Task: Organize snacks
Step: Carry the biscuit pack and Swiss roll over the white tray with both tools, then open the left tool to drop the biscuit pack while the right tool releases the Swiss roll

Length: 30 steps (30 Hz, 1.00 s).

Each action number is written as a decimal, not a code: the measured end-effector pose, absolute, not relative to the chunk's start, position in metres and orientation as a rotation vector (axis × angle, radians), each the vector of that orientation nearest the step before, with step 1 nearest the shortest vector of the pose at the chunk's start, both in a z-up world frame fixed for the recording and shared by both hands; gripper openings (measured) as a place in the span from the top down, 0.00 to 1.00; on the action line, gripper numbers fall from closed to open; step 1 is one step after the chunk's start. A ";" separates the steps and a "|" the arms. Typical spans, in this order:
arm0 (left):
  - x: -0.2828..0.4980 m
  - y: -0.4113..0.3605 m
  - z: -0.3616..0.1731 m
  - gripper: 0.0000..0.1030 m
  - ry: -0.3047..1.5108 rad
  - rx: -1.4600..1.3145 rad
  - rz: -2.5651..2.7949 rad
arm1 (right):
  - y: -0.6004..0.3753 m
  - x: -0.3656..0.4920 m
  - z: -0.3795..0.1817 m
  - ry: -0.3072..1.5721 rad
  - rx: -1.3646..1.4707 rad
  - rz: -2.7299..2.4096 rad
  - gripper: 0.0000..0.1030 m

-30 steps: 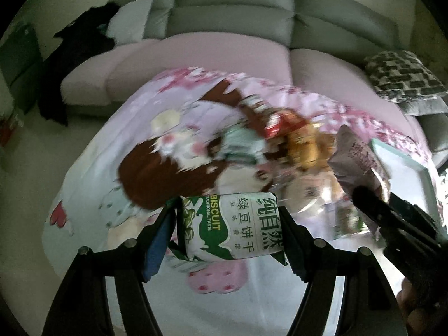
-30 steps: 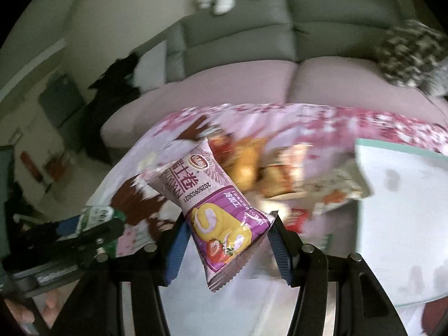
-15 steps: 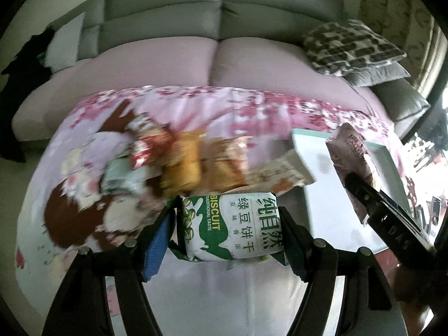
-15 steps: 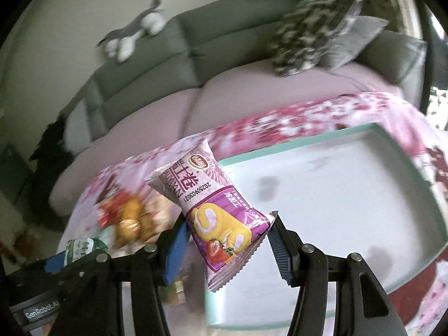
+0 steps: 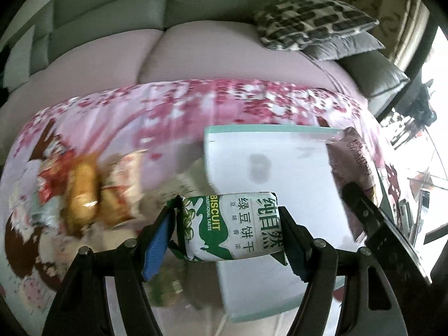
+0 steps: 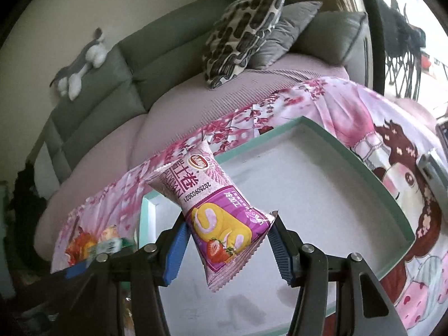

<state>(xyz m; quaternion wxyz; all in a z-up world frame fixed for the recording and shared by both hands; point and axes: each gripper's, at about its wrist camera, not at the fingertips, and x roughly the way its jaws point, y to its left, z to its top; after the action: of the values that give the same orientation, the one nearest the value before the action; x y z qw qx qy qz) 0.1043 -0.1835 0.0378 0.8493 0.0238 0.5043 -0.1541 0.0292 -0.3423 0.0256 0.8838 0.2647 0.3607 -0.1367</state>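
Tray (teal-rimmed) | left tongs: biscuit pack | right tongs: cake-roll packet

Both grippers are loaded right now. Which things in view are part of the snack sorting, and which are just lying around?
Part of the job:
- green biscuit pack, in the left gripper
- purple cake roll pack, in the right gripper
- white tray
- snack pile on the floral cloth

Lying about:
- patterned cushion
- grey cushion
- plush toy
- sofa
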 end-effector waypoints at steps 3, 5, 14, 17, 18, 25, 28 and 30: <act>0.111 -0.196 0.033 0.28 1.060 0.064 -0.333 | -0.353 0.027 0.022 0.747 0.578 -0.317 0.43; 0.115 -0.205 0.029 0.28 1.060 0.081 -0.346 | -0.359 0.026 0.021 0.742 0.586 -0.347 0.43; 0.141 -0.233 0.014 0.28 1.049 0.129 -0.366 | -0.379 0.026 0.010 0.752 0.617 -0.440 0.43; 0.148 -0.241 0.012 0.28 1.043 0.156 -0.371 | -0.385 0.027 0.001 0.768 0.640 -0.444 0.42; 0.149 -0.243 0.011 0.28 1.044 0.161 -0.372 | -0.386 0.027 -0.002 0.777 0.650 -0.449 0.42; 0.151 -0.251 0.006 0.27 1.048 0.159 -0.402 | -0.388 0.026 -0.005 0.812 0.638 -0.470 0.42; 0.151 -0.249 0.008 0.23 1.043 0.147 -0.406 | -0.386 0.028 -0.005 0.822 0.620 -0.471 0.42; 0.150 -0.247 0.011 0.17 1.033 0.144 -0.403 | -0.385 0.028 -0.004 0.825 0.615 -0.470 0.42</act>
<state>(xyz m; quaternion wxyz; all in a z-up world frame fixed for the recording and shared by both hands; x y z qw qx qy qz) 0.1501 -0.2467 0.0111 0.8477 0.0683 0.4901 -0.1910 0.0279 -0.3847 -0.0041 0.8443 0.2914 0.3906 -0.2228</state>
